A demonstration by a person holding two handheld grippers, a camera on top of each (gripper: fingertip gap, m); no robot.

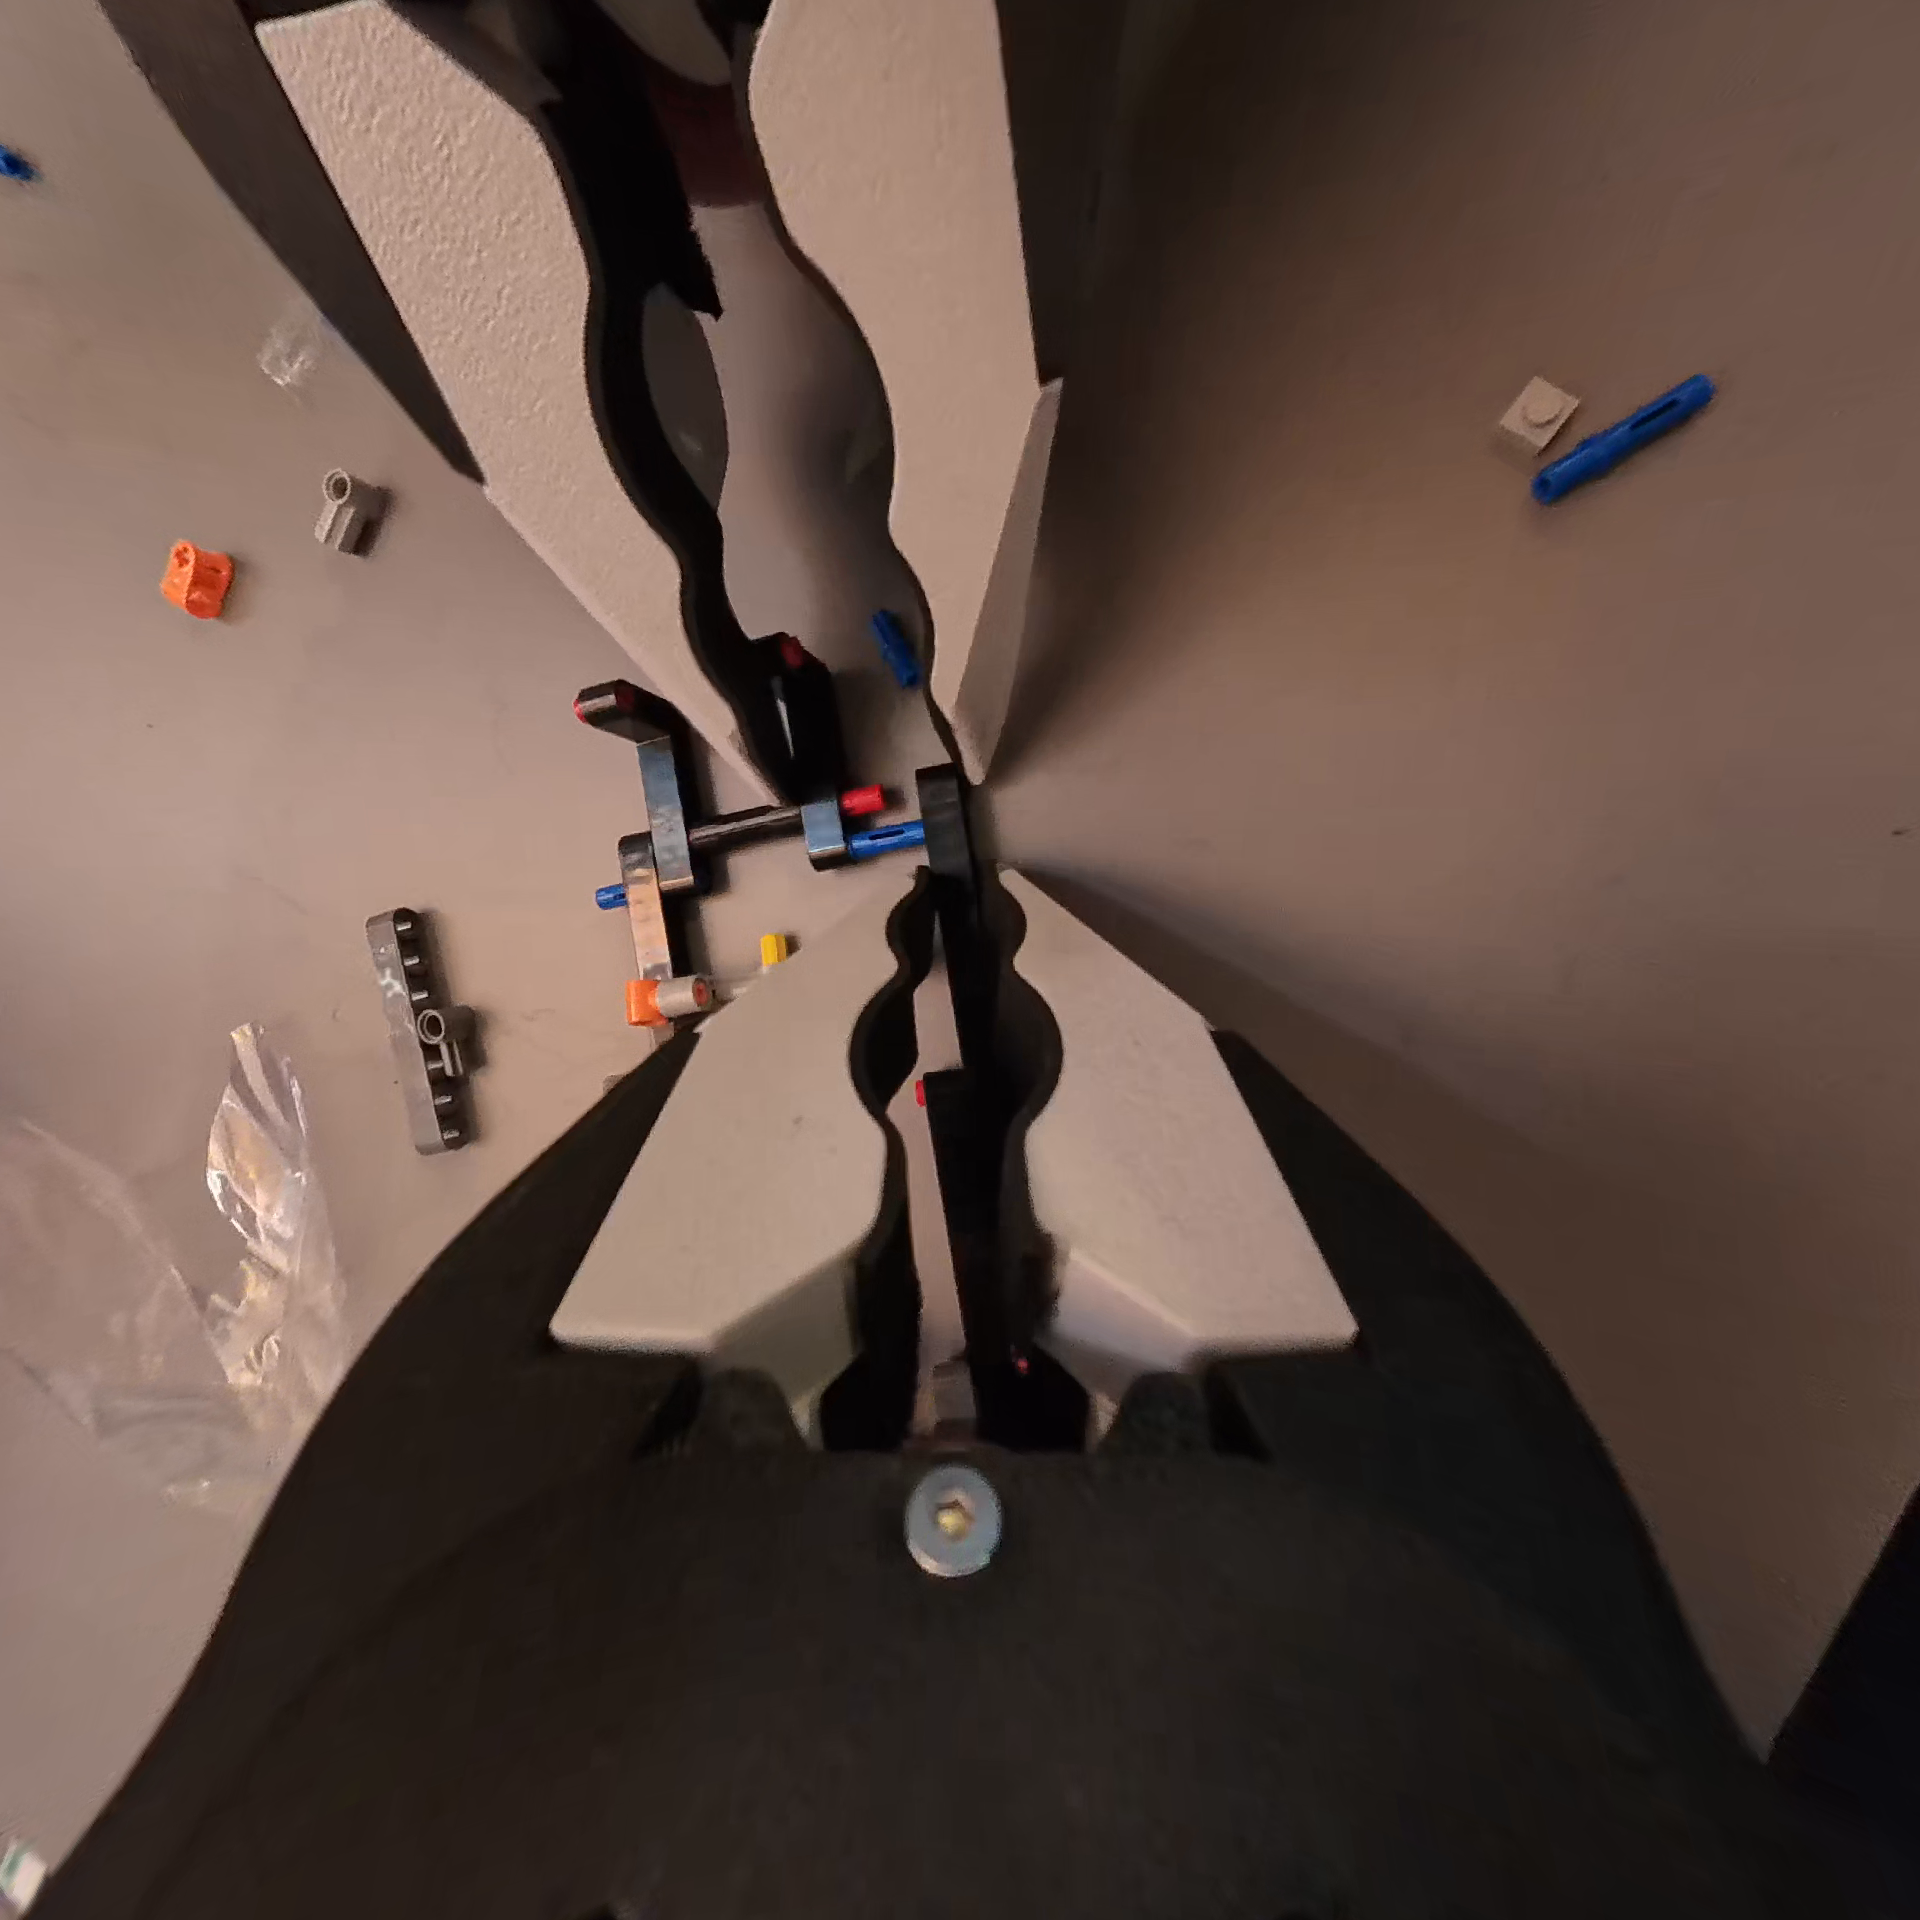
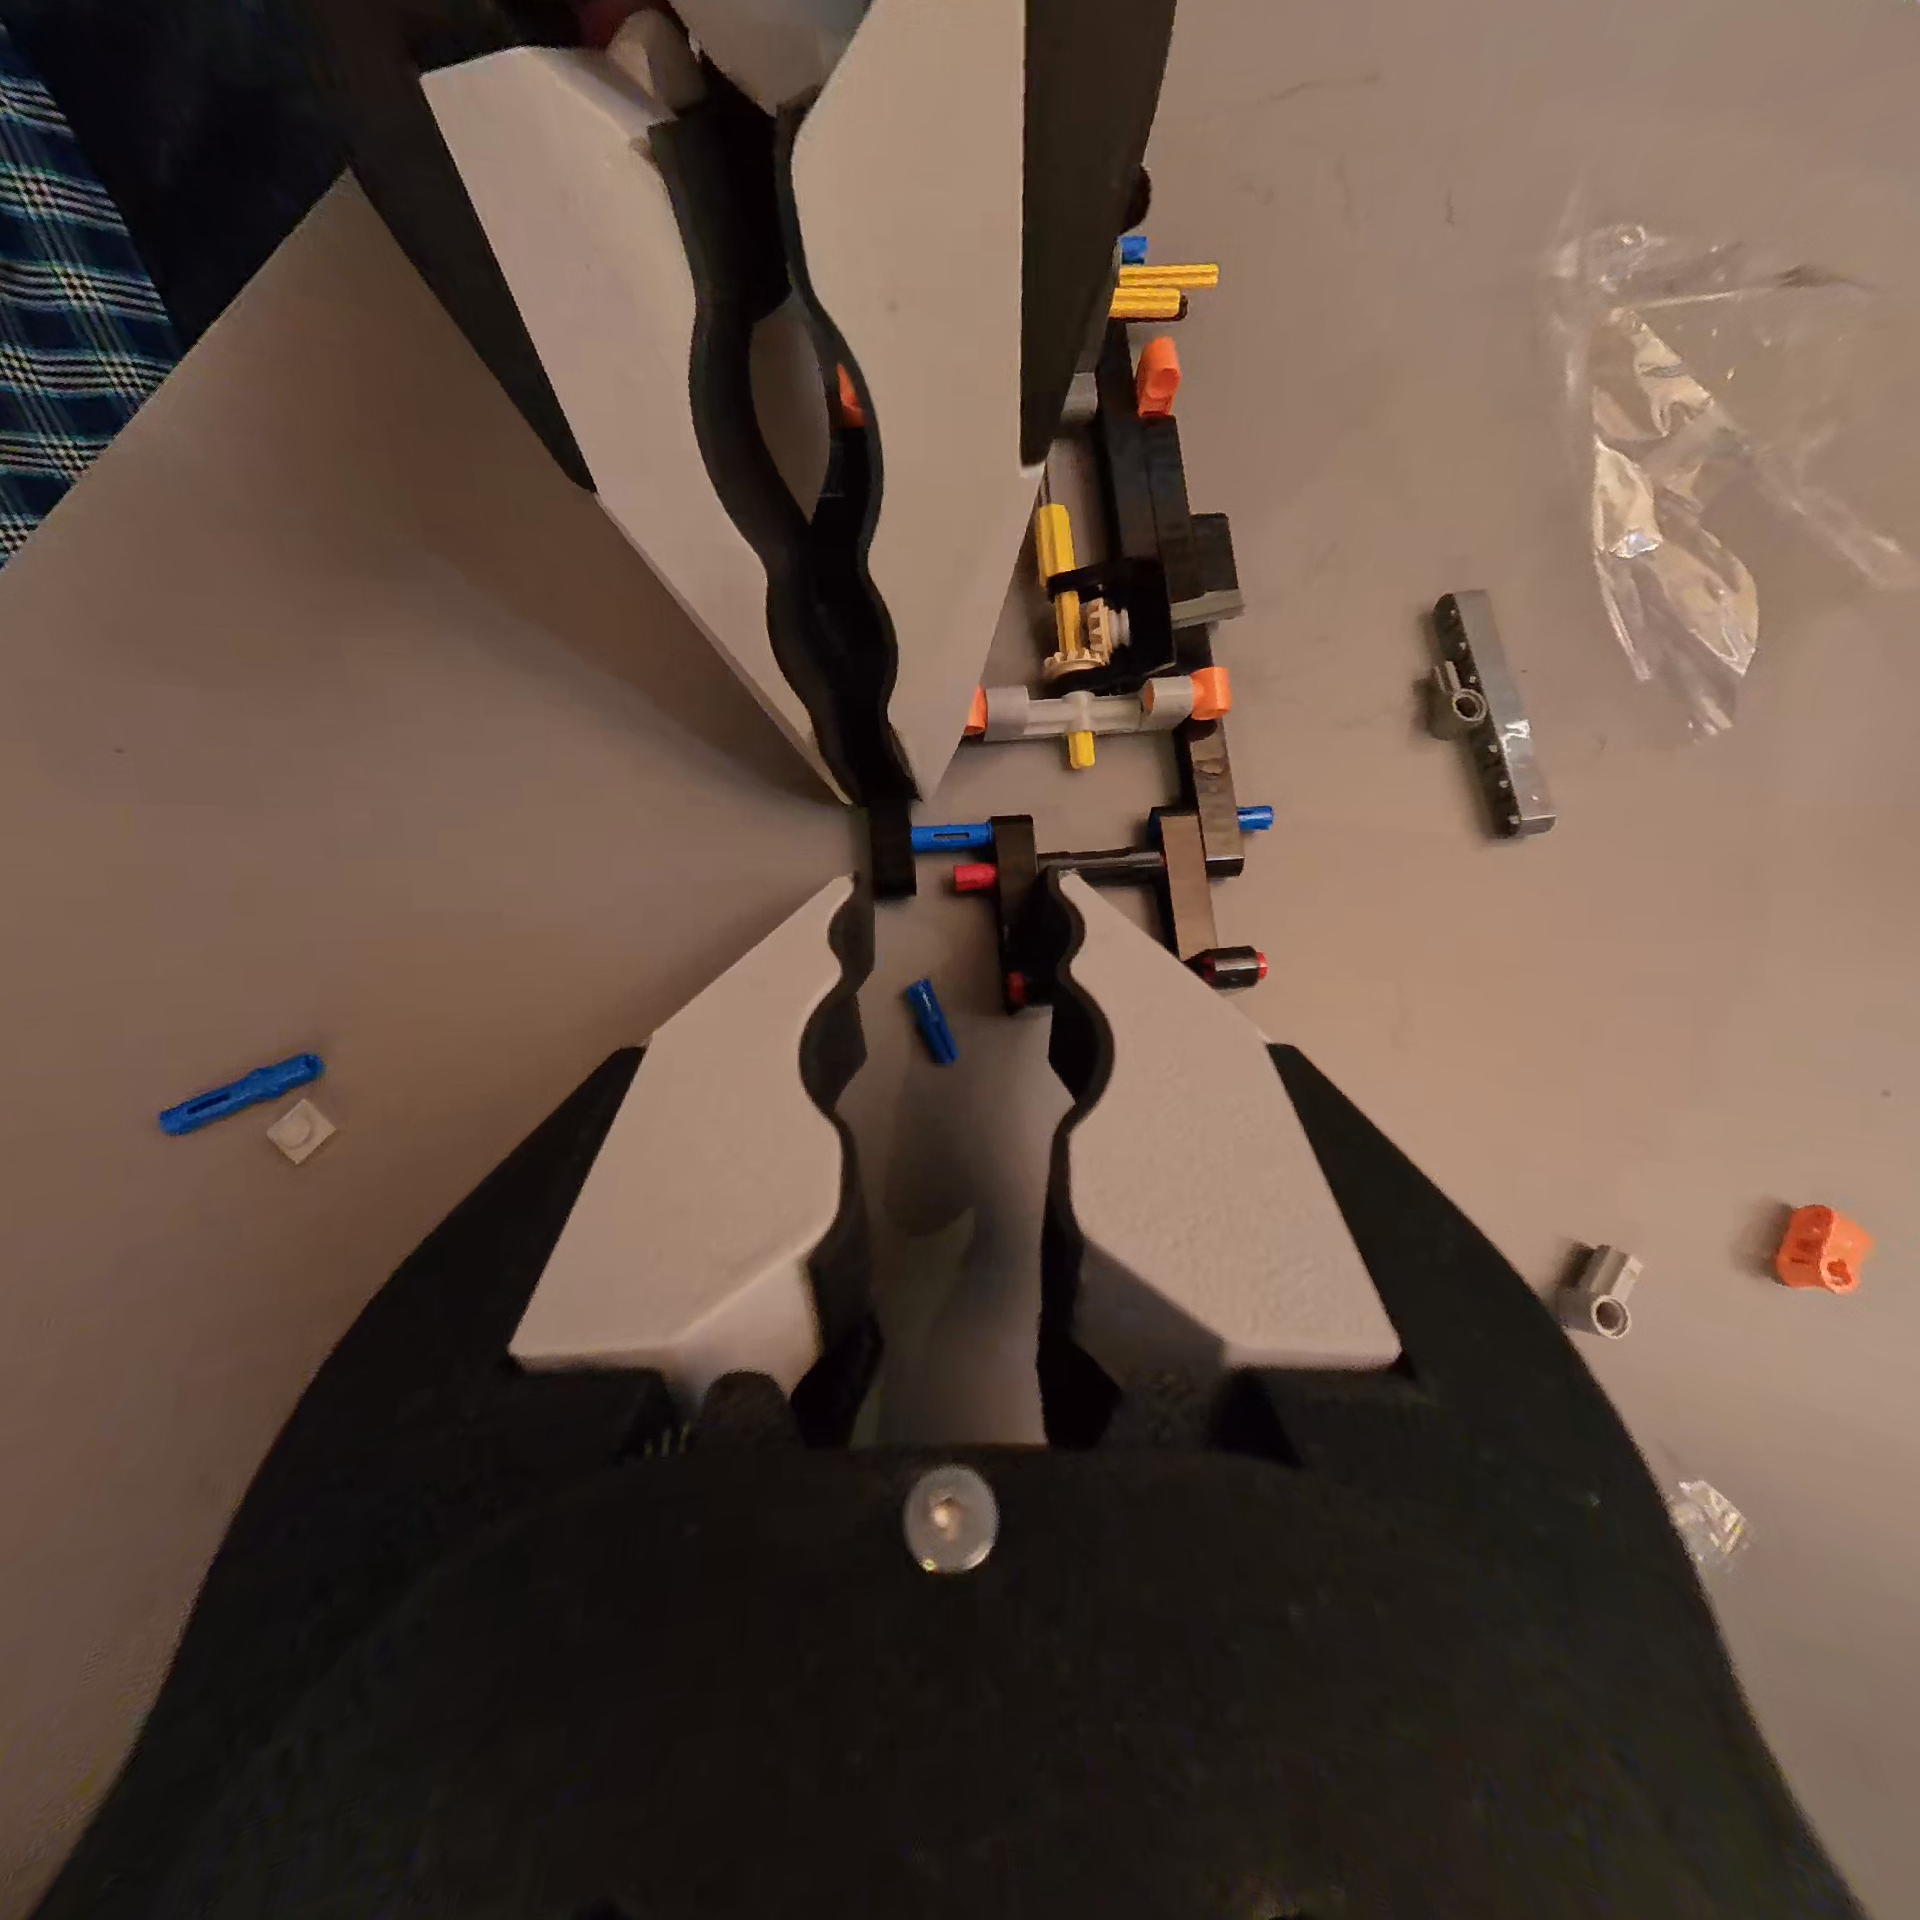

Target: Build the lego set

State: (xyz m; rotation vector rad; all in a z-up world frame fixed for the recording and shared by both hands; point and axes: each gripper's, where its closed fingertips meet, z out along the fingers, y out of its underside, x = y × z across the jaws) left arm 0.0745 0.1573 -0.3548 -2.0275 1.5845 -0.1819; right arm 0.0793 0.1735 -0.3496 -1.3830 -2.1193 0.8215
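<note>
A partly built lego assembly [image 2: 1205,769] of black beams, yellow axles, a tan gear and orange connectors lies on the beige table; it also shows in the left wrist view [image 1: 665,821]. My left gripper [image 1: 961,883] is shut on a long black beam [image 1: 945,821], whose end meets a blue pin [image 1: 883,834] sticking out of the assembly. In the right wrist view the left gripper [image 2: 883,800] comes in from the top. My right gripper [image 2: 956,888] is open, its right fingertip [image 2: 1081,914] against a black beam of the assembly [image 2: 1023,935].
A loose blue pin [image 2: 930,1023] lies between the right fingers. A long blue pin [image 2: 239,1091] and a grey plate [image 2: 301,1130] lie to the left. A grey beam [image 2: 1491,717], a grey connector [image 2: 1600,1288], an orange connector [image 2: 1818,1247] and a clear bag [image 2: 1683,468] lie to the right. The grippers are tip to tip, or close to it.
</note>
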